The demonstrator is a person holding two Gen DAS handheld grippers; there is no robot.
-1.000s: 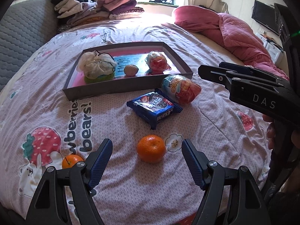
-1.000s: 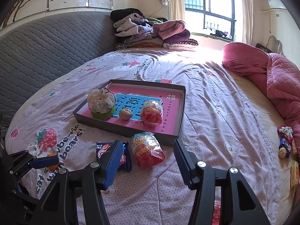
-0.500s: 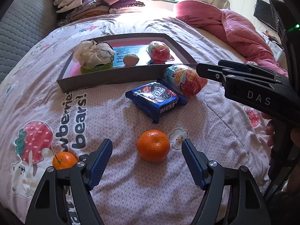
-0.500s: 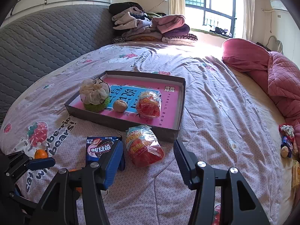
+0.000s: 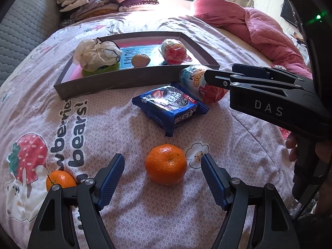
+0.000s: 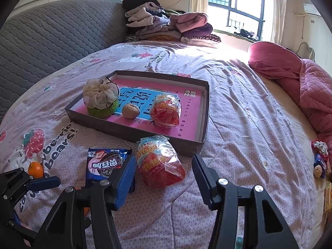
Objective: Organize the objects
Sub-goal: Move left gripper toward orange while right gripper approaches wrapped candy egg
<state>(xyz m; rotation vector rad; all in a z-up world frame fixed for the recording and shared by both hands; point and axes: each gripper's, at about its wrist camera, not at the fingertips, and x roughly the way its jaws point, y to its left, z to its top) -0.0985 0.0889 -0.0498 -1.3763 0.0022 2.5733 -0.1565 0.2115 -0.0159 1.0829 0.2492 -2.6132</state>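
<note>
A mandarin (image 5: pixel 166 164) lies on the bedspread between the fingers of my open left gripper (image 5: pixel 162 159), untouched by the pads. A smaller mandarin (image 5: pixel 60 179) sits beside the left finger. Beyond lie a blue cookie pack (image 5: pixel 170 108) and a red snack bag (image 6: pixel 161 164). My right gripper (image 6: pixel 163 159) stands open around that bag, with gaps on both sides. Behind them a grey tray (image 6: pixel 134 133) holds a cloth bundle (image 6: pixel 100 95), a walnut (image 6: pixel 130 111) and a second red snack bag (image 6: pixel 166 112).
Folded clothes (image 6: pixel 166 27) are stacked at the far end of the bed. A pink quilt (image 6: pixel 300 78) lies along the right side, a grey padded headboard (image 6: pixel 41 37) on the left. Small items (image 6: pixel 319 161) sit at the bed's right edge.
Both grippers have sunk toward the bedspread. The mandarin now lies between the left fingers and the red snack bag between the right fingers. Neither gripper's opening has changed.
</note>
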